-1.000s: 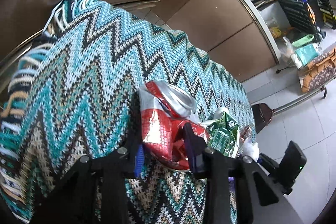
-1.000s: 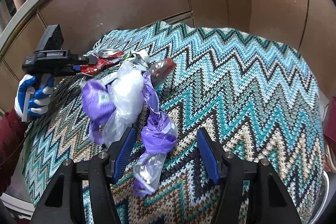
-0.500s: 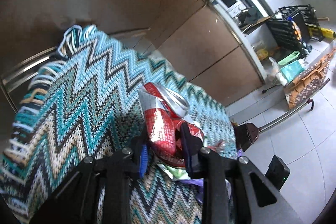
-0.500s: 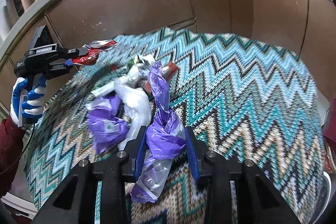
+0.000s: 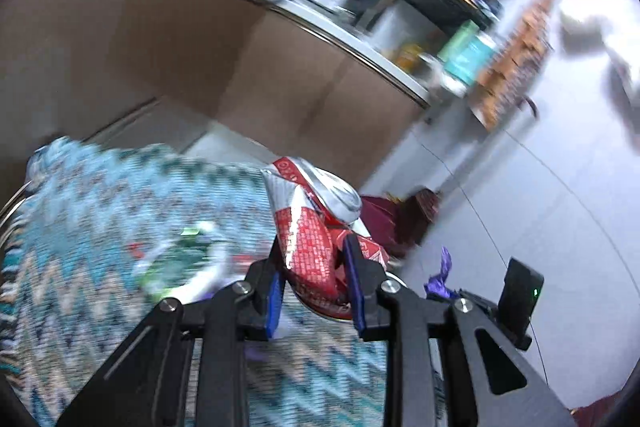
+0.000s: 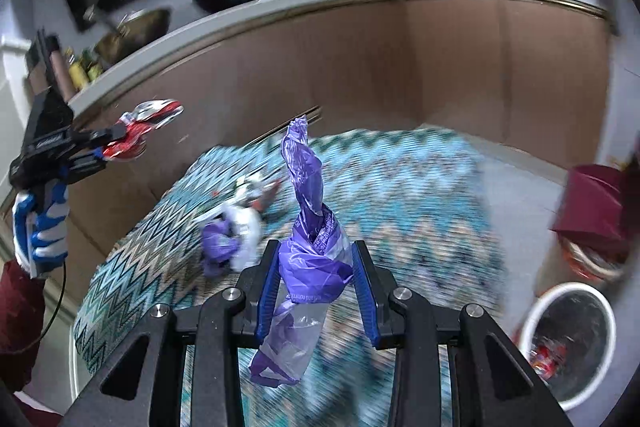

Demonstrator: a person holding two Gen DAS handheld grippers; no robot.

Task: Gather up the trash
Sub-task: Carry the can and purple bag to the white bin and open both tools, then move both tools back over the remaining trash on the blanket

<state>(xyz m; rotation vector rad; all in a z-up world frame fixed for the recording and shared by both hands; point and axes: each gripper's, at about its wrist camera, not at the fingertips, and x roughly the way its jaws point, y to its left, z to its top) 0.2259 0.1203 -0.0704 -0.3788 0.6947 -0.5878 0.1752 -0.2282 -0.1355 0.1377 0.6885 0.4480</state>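
Observation:
My left gripper point(image 5: 316, 277) is shut on a crushed red and silver can point(image 5: 316, 223), held up above the zigzag blanket point(image 5: 100, 227). The same can point(image 6: 148, 119) and left gripper point(image 6: 116, 139) show at the left of the right wrist view, in a gloved hand point(image 6: 42, 227). My right gripper point(image 6: 316, 301) is shut on a twisted purple plastic bag point(image 6: 312, 247), lifted clear of the blanket point(image 6: 400, 187). More trash point(image 6: 236, 231), purple, white and green wrappers, lies on the blanket. A white bin point(image 6: 568, 343) with dark liner stands at the lower right.
Brown cabinets point(image 6: 360, 67) under a counter with pans and a microwave run behind the blanket. Pale tiled floor point(image 5: 520, 207) lies to the right. A dark red thing point(image 6: 596, 203) sits beside the bin. Everything outside the grippers is motion-blurred.
The right gripper closed on the purple bag and lifted it off the blanket. The left gripper rose with the red can and swung; both views now show counter and floor.

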